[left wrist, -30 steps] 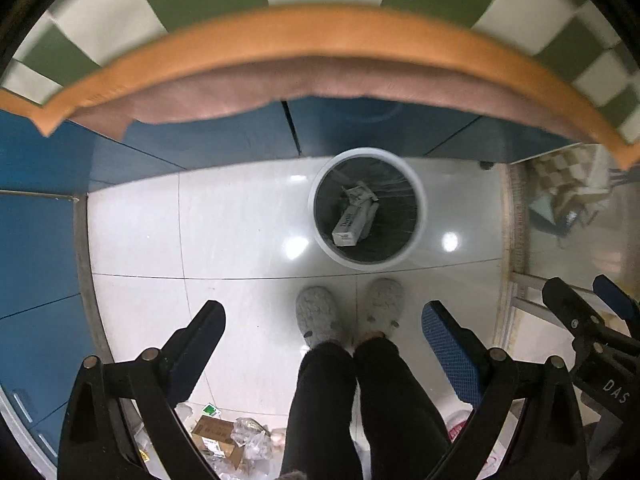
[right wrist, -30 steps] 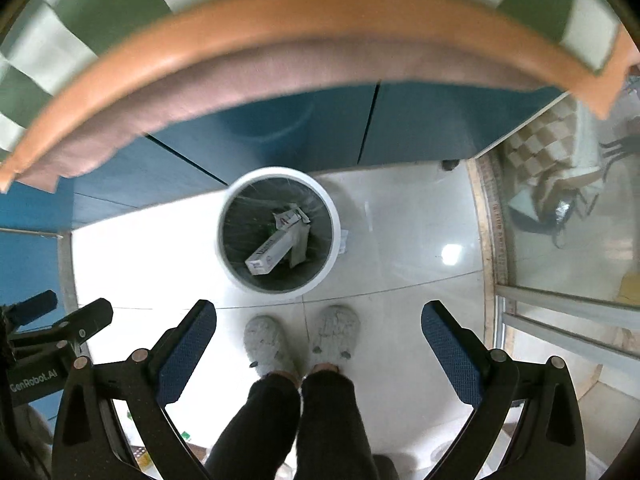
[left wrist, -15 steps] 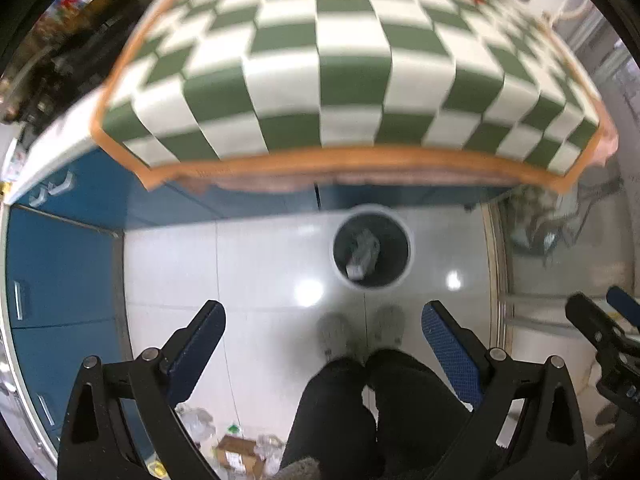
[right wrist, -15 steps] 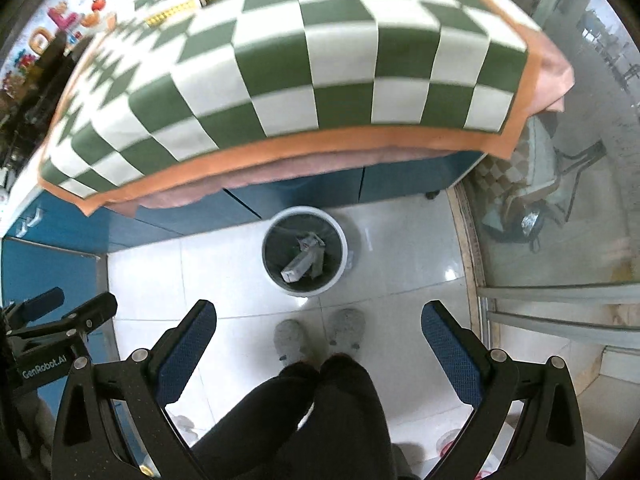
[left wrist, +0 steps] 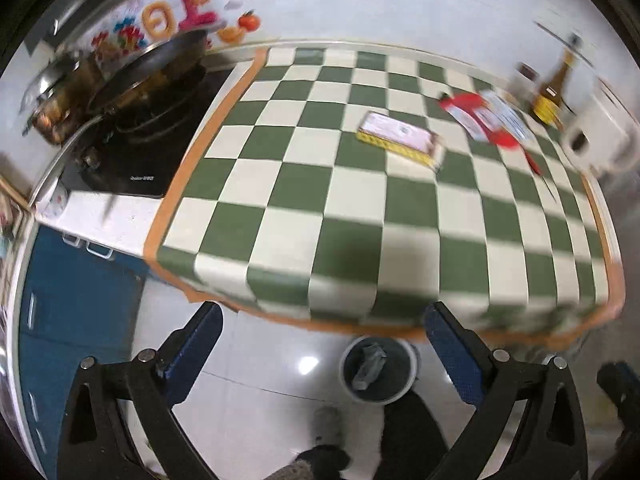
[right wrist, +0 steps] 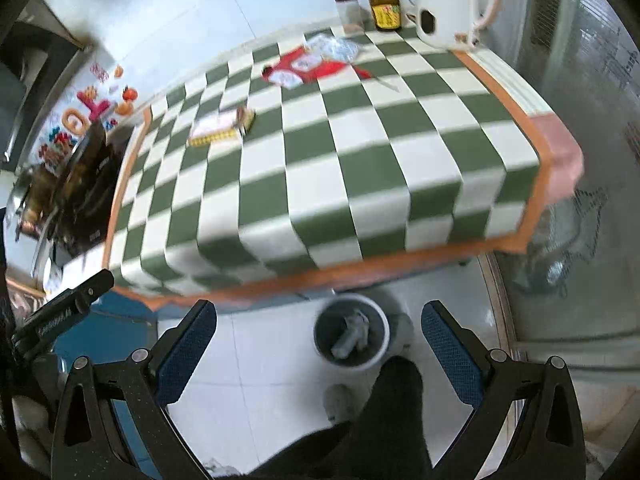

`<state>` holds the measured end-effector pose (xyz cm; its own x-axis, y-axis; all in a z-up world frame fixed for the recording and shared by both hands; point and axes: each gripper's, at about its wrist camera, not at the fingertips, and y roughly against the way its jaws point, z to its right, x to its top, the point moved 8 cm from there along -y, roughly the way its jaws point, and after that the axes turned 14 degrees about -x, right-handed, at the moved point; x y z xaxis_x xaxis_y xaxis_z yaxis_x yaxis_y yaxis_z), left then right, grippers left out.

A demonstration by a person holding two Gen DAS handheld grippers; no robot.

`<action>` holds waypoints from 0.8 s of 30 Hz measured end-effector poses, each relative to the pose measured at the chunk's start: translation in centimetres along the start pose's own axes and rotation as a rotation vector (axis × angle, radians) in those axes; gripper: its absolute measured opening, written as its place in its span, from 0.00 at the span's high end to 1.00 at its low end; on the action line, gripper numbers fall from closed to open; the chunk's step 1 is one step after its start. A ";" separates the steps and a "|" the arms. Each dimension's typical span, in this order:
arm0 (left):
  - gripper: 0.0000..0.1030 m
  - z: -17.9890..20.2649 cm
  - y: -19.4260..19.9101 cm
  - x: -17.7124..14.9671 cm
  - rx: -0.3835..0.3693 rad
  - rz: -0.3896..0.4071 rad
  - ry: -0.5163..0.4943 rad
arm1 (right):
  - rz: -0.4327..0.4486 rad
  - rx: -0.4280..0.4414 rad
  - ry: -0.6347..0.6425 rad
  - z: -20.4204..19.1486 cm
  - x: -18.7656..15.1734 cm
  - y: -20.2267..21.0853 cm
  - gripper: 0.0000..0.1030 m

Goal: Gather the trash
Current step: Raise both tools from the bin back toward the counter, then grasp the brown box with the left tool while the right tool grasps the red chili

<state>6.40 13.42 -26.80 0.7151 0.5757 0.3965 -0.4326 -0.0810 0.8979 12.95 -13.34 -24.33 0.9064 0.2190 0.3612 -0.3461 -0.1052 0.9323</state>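
Note:
A white trash bin (left wrist: 378, 369) with a dark liner stands on the floor under the counter edge, with a crushed carton inside; it also shows in the right wrist view (right wrist: 351, 335). On the green checked cloth (left wrist: 360, 208) lie a flat yellow-edged box (left wrist: 398, 140) and a red and white wrapper (left wrist: 486, 118). The right wrist view shows the same box (right wrist: 220, 127) and wrapper (right wrist: 314, 64). My left gripper (left wrist: 322, 352) is open and empty. My right gripper (right wrist: 320, 346) is open and empty. Both are well above the floor and short of the counter.
A stove with a wok (left wrist: 148, 76) sits left of the cloth. A brown bottle (right wrist: 384, 4), a jar (right wrist: 349, 10) and a white kettle (right wrist: 452, 0) stand at the far right of the counter. Blue cabinets (left wrist: 72, 312) are below. The person's legs (right wrist: 380, 420) are beneath.
Both grippers have risen and tilted up from looking down at the bin to looking across the countertop. The box and wrapper have come into view. Both stay open.

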 end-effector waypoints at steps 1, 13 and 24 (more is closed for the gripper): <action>0.00 -0.1 -0.8 1.0 -0.009 -0.018 0.045 | 0.003 -0.001 0.005 -0.2 1.7 -0.5 0.00; 0.01 3.3 -17.8 12.9 -0.077 -0.214 0.602 | -0.055 -0.063 0.059 1.8 23.8 -15.3 0.00; 0.16 2.8 -23.9 17.2 0.042 -0.192 0.704 | -0.154 -0.109 0.127 2.0 31.1 -28.4 0.52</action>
<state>30.57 22.99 -40.96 0.2480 0.9684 0.0273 -0.3038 0.0509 0.9514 51.51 -5.49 -39.61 0.9154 0.3451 0.2074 -0.2363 0.0432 0.9707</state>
